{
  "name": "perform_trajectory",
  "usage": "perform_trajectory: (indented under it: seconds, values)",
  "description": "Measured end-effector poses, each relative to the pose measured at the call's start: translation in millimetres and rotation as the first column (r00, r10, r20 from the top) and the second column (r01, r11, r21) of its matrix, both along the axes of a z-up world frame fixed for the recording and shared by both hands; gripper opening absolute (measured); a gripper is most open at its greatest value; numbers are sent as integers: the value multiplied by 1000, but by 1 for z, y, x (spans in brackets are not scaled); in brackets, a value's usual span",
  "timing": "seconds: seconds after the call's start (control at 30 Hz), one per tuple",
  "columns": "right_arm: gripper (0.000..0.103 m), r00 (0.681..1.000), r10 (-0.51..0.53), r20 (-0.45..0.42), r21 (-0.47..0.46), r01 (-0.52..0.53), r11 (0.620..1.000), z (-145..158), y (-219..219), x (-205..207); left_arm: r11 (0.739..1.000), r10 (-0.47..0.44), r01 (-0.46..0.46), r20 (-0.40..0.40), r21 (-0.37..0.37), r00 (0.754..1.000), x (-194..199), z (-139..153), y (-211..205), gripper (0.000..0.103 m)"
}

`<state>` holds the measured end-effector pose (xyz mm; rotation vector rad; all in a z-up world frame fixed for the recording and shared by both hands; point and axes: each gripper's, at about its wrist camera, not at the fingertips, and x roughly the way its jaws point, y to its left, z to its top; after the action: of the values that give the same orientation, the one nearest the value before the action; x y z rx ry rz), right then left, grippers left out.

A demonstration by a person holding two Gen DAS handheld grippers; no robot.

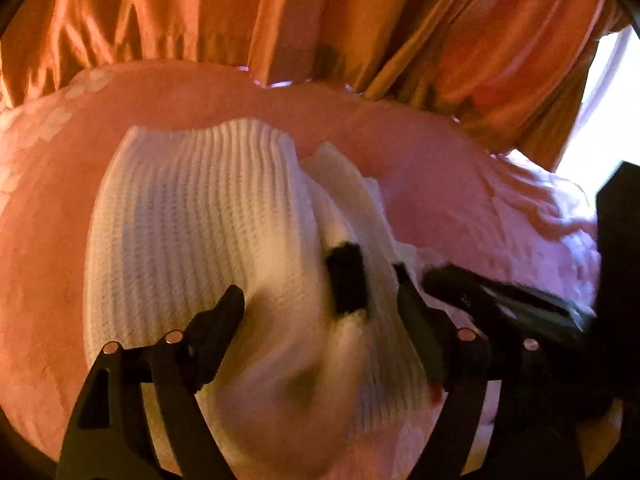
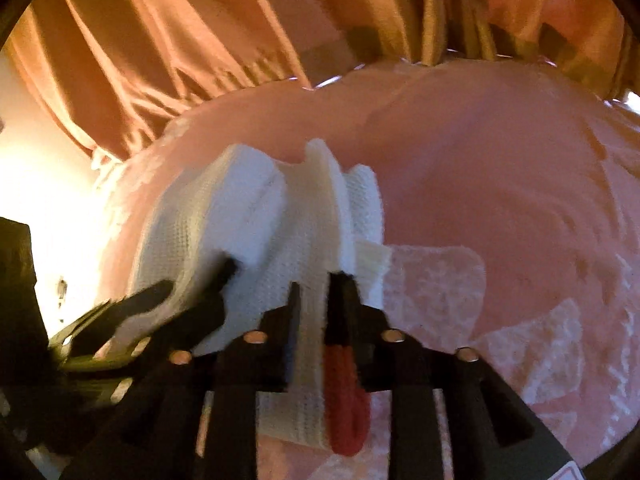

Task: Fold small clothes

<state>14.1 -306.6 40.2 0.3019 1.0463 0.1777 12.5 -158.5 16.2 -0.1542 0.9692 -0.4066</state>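
Right wrist view: right gripper [image 2: 314,280] pinches white knit garment [image 2: 256,216] (red trim near jaws) mid-bed [image 2: 500,152], prob. to carry a fold over. Left gripper [image 1: 320,292] wide open, straddling fabric w/o gripping, likely pinning it.

Surface: bed [image 1: 440,168] with pink cover, filling the middle of the frame
On it: white knit garment [image 1: 192,224], lower centre

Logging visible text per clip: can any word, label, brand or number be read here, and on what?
None readable. The white knit garment has a black patch, blank at this blur. A red-edged sticker corner on the right gripper is cut off. The orange curtain and pink bedspread carry no text.
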Motion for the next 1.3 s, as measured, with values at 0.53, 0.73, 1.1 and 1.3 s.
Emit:
perform_trajectory:
  seconds: [0.53,0.73,1.1,1.3]
  values:
    - [74,984,97,-150,149,-75,986,-38,60,71,977,166,-163,-14,136,986,-19,3,91,85]
    - [33,988,77,-136,189,-51,981,-43,67,65,979,164,-155,-61,132,985,-14,-12,100,85]
    - [21,981,123,148,254,-158,954,69,82,47,979,171,-159,-82,130,982,-17,-17,108,85]
    - [21,999,-20,39,75,17,997,13,28,32,982,147,-138,-63,128,987,-19,-15,102,88]
